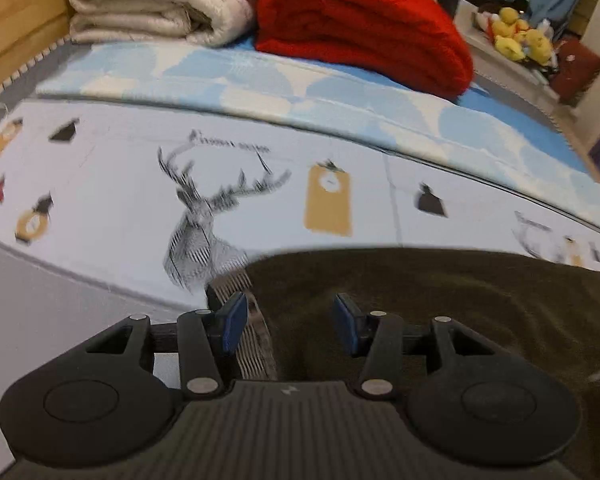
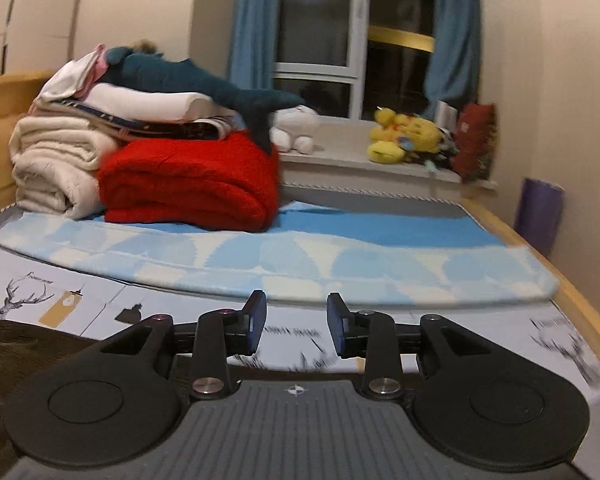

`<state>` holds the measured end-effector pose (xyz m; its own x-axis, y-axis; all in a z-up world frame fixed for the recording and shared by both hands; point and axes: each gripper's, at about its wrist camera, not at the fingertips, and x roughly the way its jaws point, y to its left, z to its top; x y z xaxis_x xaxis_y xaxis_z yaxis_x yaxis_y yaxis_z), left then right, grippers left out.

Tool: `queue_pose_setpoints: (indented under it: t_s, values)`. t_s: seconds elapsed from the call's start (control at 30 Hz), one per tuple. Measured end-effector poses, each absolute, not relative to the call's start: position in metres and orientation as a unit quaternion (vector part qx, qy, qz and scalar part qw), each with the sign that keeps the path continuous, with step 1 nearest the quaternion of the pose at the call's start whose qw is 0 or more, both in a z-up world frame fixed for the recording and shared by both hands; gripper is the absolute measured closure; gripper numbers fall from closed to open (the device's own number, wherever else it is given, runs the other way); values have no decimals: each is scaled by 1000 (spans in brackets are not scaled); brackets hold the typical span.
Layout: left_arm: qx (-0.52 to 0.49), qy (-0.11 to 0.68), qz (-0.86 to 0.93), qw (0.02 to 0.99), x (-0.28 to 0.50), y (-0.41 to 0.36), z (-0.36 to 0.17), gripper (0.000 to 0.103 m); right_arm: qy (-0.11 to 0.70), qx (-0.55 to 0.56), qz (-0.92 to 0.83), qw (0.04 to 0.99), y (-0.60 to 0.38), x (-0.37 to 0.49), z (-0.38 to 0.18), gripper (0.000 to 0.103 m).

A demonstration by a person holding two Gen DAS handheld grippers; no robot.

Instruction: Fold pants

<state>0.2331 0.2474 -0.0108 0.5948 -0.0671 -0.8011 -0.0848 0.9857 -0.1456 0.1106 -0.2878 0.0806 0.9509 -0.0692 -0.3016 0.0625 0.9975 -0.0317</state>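
Note:
Dark olive-brown pants lie flat on a white sheet printed with deer; a ribbed waistband edge shows at their left. My left gripper hovers just above that edge, open, its blue pads apart with nothing pressed between them. In the right wrist view the pants show only at the lower left corner. My right gripper is raised over the bare sheet, pointing toward the window, open and empty.
At the bed's head lie a folded red blanket, a cream quilt and stacked linens with a plush shark. A blue-and-white blanket crosses the bed. Yellow plush toys sit on the windowsill. A wooden bed rail runs along the right.

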Motion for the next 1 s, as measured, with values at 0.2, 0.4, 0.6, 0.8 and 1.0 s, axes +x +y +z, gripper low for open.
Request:
queue_pose_setpoints:
  t_s: [0.2,0.4,0.6,0.8,1.0]
  values:
    - [-77,486,-12,871,164,257,0,52,198,-4,-70,978,-322,48,69,68]
    - [-54,553,-21,831,122,253,-50,51,229,8,-93,969,-334,14,49,68]
    - [-36,589,-21,807,132,250,-94,28,237,-35,-101,965,-324,7,39,68]
    - [-8,610,-27,792,141,244,-117,31,264,-85,-106,955,-321,13,25,68]
    - [24,609,-46,792,138,249,-123,57,272,-93,-110,951,-321,16,21,68]
